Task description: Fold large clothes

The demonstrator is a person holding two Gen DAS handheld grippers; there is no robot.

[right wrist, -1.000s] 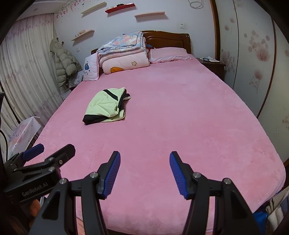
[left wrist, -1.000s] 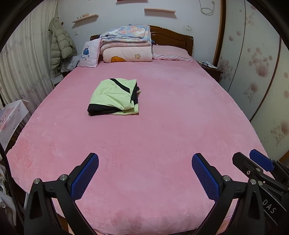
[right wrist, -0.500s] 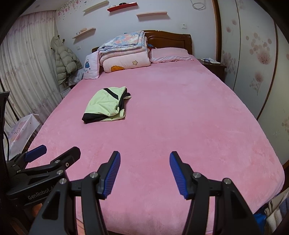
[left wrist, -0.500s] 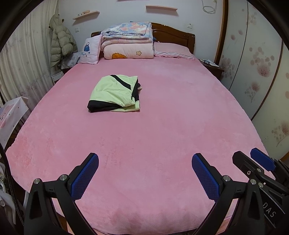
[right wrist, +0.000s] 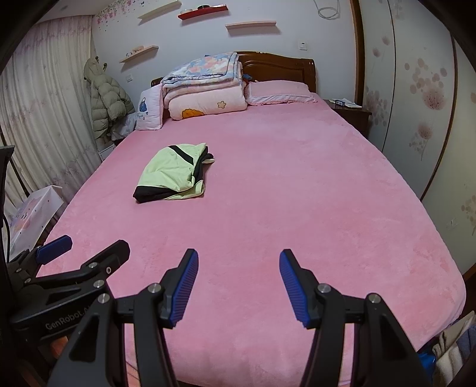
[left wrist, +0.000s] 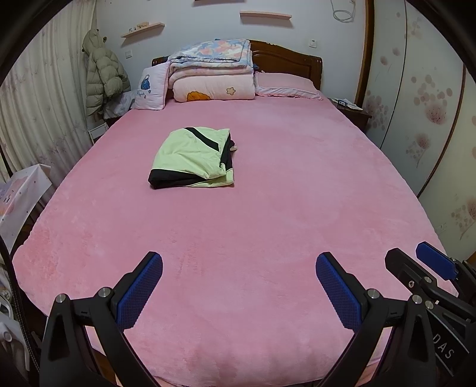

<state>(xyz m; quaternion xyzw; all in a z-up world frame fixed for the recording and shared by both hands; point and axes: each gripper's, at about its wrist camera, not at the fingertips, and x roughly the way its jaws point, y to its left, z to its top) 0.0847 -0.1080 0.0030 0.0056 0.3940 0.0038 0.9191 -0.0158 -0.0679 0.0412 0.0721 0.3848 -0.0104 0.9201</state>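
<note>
left gripper (left wrist: 239,285) and right gripper (right wrist: 238,287) jaws hanging open, empty, over bed (left wrist: 267,208) foot edge | folded garment (left wrist: 193,159) lying toward head-left corner | judging: checking the fold, squaring loose edges

light green and black garment (left wrist: 193,157), folded, on pink bed (left wrist: 267,208)

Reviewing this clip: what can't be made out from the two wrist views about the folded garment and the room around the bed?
- Garment: its kind and how many layers, both views; folded into a bundle, underside against the bed.
- Shelf items: too small, right view.
- Nightstand items: too small, both views.
- Cloth pile: cut off by the right view's lower right edge.
- Floor at the bed's foot: hidden by the claws, both views.
</note>
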